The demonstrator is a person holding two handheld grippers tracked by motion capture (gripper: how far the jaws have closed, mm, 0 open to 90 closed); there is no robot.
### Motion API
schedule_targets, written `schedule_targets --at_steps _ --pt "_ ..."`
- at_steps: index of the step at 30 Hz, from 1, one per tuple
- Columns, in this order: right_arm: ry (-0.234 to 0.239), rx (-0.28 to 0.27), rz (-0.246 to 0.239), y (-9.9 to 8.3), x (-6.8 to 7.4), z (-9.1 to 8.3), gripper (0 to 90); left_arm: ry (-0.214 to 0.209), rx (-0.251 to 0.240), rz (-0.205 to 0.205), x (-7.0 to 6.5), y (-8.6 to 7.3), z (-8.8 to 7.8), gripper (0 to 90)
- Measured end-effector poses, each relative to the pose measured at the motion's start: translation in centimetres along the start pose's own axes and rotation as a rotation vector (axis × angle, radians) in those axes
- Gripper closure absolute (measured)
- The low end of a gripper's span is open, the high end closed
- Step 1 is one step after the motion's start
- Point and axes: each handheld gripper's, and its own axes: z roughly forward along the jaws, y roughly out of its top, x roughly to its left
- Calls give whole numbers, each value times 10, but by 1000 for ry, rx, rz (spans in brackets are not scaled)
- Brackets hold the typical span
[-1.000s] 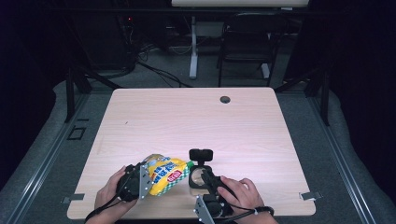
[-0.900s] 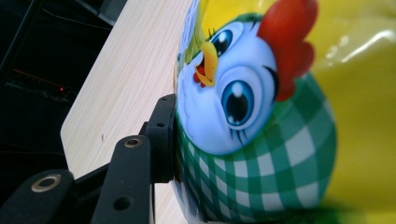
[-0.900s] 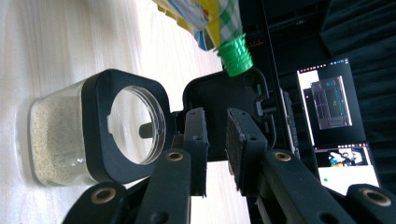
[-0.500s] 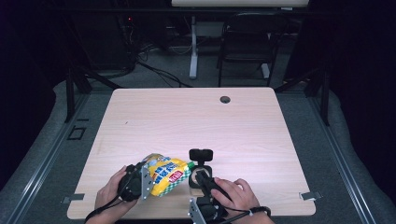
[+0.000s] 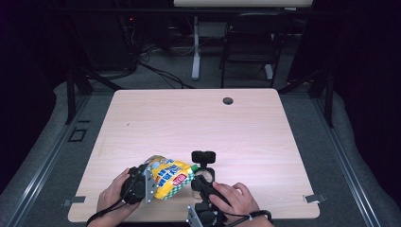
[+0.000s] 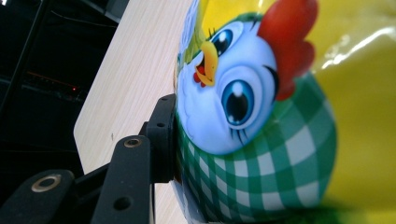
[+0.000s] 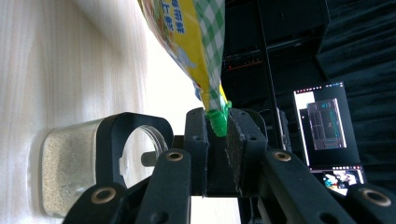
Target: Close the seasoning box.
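Note:
A yellow snack bag with a cartoon chicken and green check print hangs just above the table's near edge, between both hands. My left gripper is shut on its left end; one black finger presses the bag's side and the other is hidden behind the bag. My right gripper is shut on the bag's right end, its pads pinching the green corner. A small glass jar with a black ring in front of it stands beside the right gripper.
The light wood table has a dark cable hole near its far edge. A black camera-like block sits above the jar. A chair and a desk leg stand beyond the table. A lit monitor shows off to the side.
The right hand has edged slightly left toward the bag. The left hand and the bag stay where they were.

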Motion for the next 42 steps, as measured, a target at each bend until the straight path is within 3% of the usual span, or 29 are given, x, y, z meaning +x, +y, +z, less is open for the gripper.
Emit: schedule_targets --at_steps 13,26,42 --pt "-2 -12 -29 6 4 1 806 18 7 36 -4 5 1 576" --pt "1 -3 -90 11 10 2 863 28 6 62 -8 8 1 576" --pt "10 0 -99 12 15 6 886 46 25 102 -8 8 0 576"
